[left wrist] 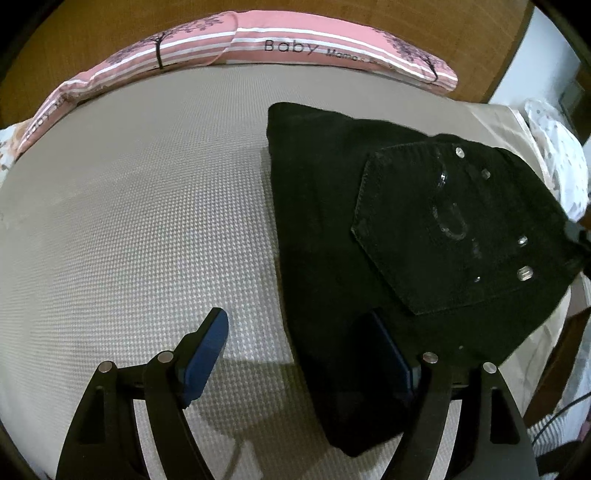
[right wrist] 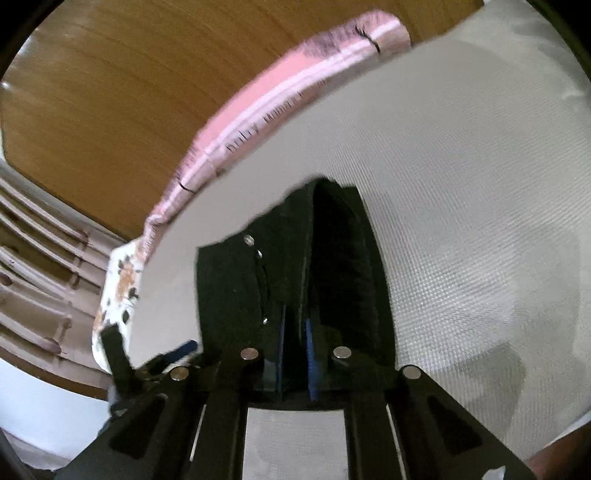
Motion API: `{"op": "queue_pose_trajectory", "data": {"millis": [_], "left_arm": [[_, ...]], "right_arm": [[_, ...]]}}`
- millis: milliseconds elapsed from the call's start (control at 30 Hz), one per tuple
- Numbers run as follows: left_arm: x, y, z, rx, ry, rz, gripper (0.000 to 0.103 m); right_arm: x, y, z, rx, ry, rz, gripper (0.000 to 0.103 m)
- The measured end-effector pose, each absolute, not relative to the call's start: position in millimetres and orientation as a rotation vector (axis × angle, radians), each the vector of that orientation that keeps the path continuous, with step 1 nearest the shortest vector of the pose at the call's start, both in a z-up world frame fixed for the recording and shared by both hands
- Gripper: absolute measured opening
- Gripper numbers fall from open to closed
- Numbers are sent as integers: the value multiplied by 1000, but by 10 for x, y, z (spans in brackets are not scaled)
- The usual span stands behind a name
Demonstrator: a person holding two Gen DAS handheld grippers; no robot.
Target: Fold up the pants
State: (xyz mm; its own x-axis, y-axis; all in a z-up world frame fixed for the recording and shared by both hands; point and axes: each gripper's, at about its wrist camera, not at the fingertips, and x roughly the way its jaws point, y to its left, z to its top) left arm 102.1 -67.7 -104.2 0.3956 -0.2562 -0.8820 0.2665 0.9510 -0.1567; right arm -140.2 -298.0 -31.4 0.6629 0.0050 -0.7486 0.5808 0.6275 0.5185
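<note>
So the left hand-held gripper (left wrist: 301,354) is spread wide open, holding nothing. Its left blue pad (left wrist: 207,354) sits over the bare bed, and the right pad (left wrist: 397,363) is right over the near edge of the black pants (left wrist: 332,229); can't tell if it's actually touching the cloth or just hovering.

The pants are folded into a compact dark bundle lying on the bed's grey-beige waffle-weave cover (left wrist: 147,206), ahead and to the right of that gripper. A back pocket (left wrist: 436,229) faces up, with small metal studs and a faint sparkly design on it.

Over on the other side, the right hand-held gripper (right wrist: 295,354) is closed down on the pants (right wrist: 332,266), blue pads nearly together with a fold of black fabric pinched between them. From that view the bundle runs straight ahead from the fingertips, with a couple of the studs showing just left of the fingers. That view is pretty motion-blurred though, so the finer details are mushy.

Further off, past the pants, a pink striped pillow (left wrist: 303,44) with tree prints and "Baby" lettering lies along the far edge of the bed. Behind it is a wooden headboard (left wrist: 110,26). A white spotted cloth (left wrist: 561,155) sits off the bed's far right corner.
</note>
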Motion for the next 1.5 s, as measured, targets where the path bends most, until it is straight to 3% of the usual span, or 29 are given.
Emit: {"op": "queue_pose_trajectory", "data": {"millis": [500, 567, 733, 833, 933, 1333, 1500], "left_arm": [[967, -740, -1088, 113, 1088, -332, 84], [931, -720, -1044, 104, 1083, -317, 84], [789, -673, -880, 91, 1047, -348, 84], [703, -762, -932, 139, 1073, -380, 84], [703, -810, -1000, 148, 1082, -368, 84], [710, -782, -1028, 116, 1107, -364, 84], [721, -794, -1005, 113, 1121, -355, 84]], "right_arm": [[-1413, -3019, -801, 793, 951, -518, 12], [-1434, -3022, -771, 827, 938, -525, 25], [-1468, -2870, -532, 743, 930, -548, 33], [-1424, -2700, -493, 659, 963, -558, 57], [-1385, -2589, -588, 570, 1015, -583, 57], [-1458, -2681, -767, 675, 1019, -578, 56], [-1437, -2720, -764, 694, 1031, -574, 61]]}}
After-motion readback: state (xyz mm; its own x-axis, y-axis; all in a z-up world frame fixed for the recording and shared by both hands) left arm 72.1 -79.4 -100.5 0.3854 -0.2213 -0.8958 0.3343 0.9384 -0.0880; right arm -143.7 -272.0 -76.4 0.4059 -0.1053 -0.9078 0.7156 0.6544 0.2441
